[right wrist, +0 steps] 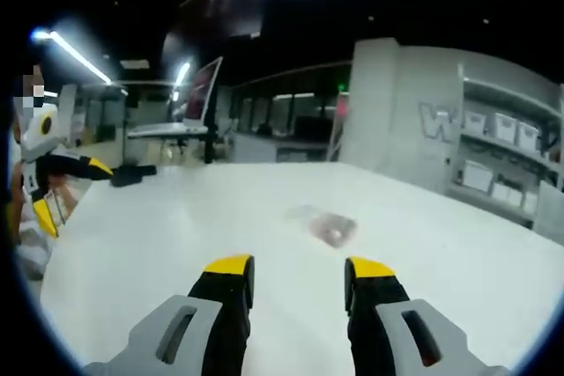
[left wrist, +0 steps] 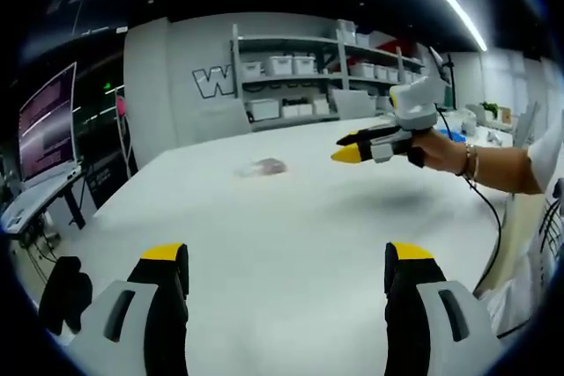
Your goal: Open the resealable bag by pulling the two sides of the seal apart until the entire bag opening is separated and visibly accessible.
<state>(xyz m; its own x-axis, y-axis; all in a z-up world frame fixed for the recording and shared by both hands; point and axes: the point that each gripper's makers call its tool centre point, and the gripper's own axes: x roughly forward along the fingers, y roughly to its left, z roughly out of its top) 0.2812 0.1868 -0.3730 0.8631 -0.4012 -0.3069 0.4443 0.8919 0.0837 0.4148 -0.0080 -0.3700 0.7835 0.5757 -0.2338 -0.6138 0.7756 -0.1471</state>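
I read this as the approach step, nothing gripped yet: the resealable bag [left wrist: 263,166] lies flat on the white table [left wrist: 291,244], well ahead of both my tools, and its seal looks untouched as far as I can judge (it is small and blurred, with something pinkish inside). My left gripper [left wrist: 286,261] has its jaws spread wide with only bare tabletop between them. My right gripper [right wrist: 289,269] is likewise parted and holding nothing; in the left gripper view it comes in from the right in a hand [left wrist: 434,147], hovering above the table near the bag, yellow tips close together at that angle. Next I would bring both down to the bag's mouth, each pinching one lip of the seal, which calls for low, fine grips on thin film. The only writing I can make out is a big "W" on the wall [left wrist: 211,82]; the monitor [left wrist: 46,121] text is unreadable.
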